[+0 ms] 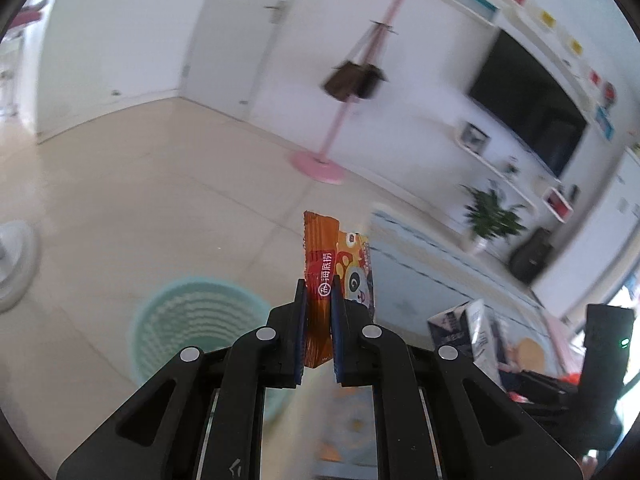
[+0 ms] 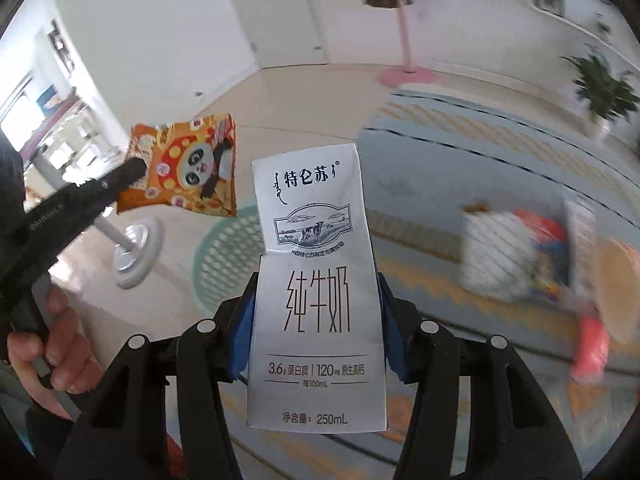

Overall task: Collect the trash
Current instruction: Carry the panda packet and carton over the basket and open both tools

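My left gripper [image 1: 319, 280] is shut on an orange snack wrapper [image 1: 320, 248] with a panda print, held edge-on above the floor. The same wrapper [image 2: 188, 168] shows in the right wrist view, pinched by the left gripper [image 2: 134, 170], with a hand [image 2: 56, 344] on its handle. My right gripper [image 2: 316, 280] is shut on a white milk carton [image 2: 316, 280], held upright between the blue pads [image 2: 242, 332]. That carton [image 1: 470, 328] also shows at the lower right of the left wrist view. A mint green mesh bin [image 1: 192, 320] stands on the floor below and left of the wrapper; the bin [image 2: 228, 256] sits behind the carton.
A pink coat stand [image 1: 320, 164] with a brown bag stands on the tiled floor. A blue patterned rug [image 2: 500, 152] carries more blurred litter [image 2: 520, 256]. A white fan base [image 2: 134, 252], a potted plant [image 1: 492, 216] and a wall television [image 1: 532, 108] are around.
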`<action>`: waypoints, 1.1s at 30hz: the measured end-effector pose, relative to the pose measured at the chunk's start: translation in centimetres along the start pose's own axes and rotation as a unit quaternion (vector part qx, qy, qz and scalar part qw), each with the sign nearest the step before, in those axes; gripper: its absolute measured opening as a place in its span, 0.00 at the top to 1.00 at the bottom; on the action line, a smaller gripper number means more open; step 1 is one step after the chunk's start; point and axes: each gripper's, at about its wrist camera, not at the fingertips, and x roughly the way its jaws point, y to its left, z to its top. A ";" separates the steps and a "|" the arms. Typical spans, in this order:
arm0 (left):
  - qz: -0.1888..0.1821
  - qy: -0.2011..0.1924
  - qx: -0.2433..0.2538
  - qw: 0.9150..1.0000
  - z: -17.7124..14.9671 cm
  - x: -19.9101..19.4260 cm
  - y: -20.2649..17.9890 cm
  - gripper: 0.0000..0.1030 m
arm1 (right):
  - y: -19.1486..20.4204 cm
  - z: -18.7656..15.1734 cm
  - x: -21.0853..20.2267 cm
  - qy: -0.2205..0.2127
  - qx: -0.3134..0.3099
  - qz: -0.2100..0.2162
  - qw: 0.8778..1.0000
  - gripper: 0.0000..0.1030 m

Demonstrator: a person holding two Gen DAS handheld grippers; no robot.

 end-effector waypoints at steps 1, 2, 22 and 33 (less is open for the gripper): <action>0.010 -0.001 -0.004 1.000 0.2 0.1 1.0 0.92 | 0.7 0.6 0.8 0.001 -0.004 0.005 1.000 0.51; 0.021 -0.001 -0.012 1.000 0.3 0.4 2.3 0.92 | 1.7 1.3 1.8 0.004 -0.010 0.012 1.000 0.51; 0.130 0.072 -0.057 0.987 -1.2 7.1 11.3 0.62 | 8.2 4.8 16.2 0.068 -0.003 0.036 0.997 0.48; 0.093 0.036 -0.013 0.995 -0.2 4.3 6.6 0.62 | 5.5 3.6 12.7 0.043 0.009 0.039 0.998 0.48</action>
